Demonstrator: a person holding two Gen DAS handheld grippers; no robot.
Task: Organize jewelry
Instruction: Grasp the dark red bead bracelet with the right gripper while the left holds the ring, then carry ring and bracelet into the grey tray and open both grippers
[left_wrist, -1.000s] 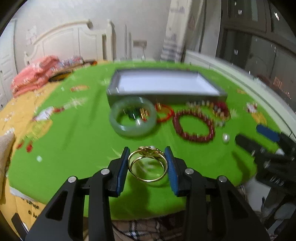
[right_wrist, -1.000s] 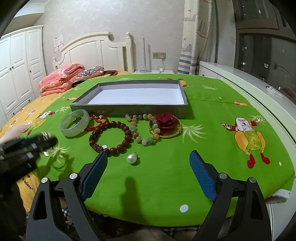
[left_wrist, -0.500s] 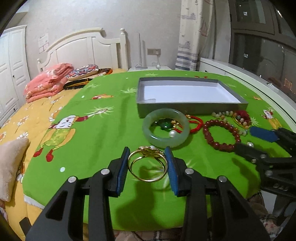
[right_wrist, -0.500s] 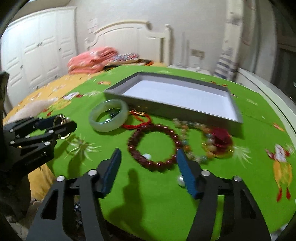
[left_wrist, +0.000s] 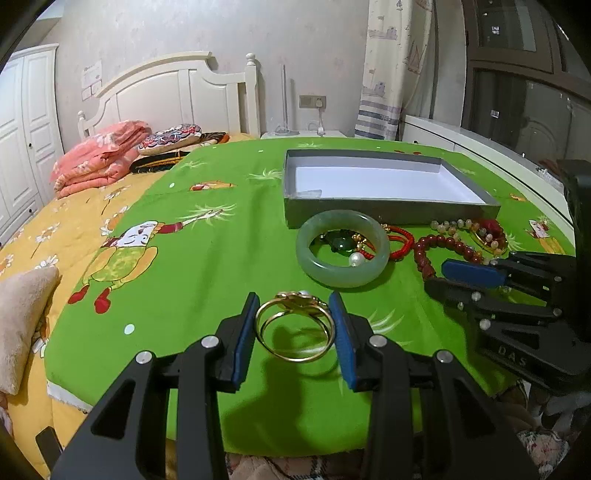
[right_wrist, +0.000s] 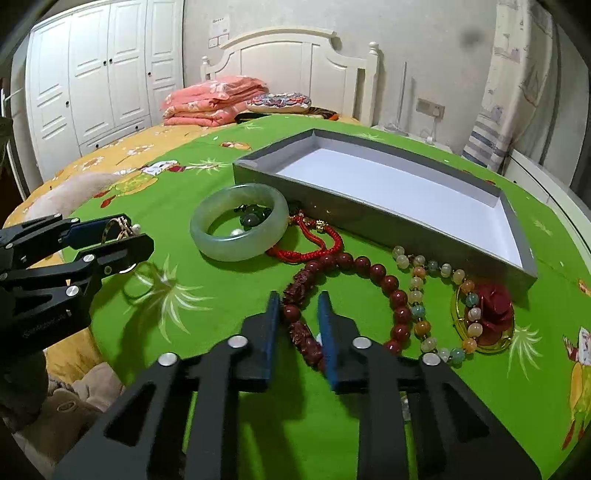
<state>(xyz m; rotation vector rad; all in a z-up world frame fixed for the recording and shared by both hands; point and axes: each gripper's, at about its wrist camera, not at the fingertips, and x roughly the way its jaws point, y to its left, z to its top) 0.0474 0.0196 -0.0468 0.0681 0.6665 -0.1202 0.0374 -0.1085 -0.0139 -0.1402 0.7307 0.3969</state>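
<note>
Left claw (left_wrist: 295, 328) clamps the gold ring (left_wrist: 295, 326) — ornament forward; right claw (right_wrist: 295, 325) straddles the red bead bracelet (right_wrist: 347, 302), narrowly apart.

Your green cloth (right_wrist: 236, 295) covers the bed and carries a grey tray (right_wrist: 369, 218). Before the tray lie a jade bangle (right_wrist: 236, 243), a red cord (right_wrist: 314, 247), dark red beads (right_wrist: 369, 271), pale beads (right_wrist: 417, 295) and a red rose brooch (right_wrist: 495, 310).

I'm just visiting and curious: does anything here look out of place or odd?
Yes: the grey tray holds no jewelry, while the pale green jade bangle, red cord bracelet and dark red bead bracelet lie jumbled, overlapping, on the green cloth beside it.
</note>
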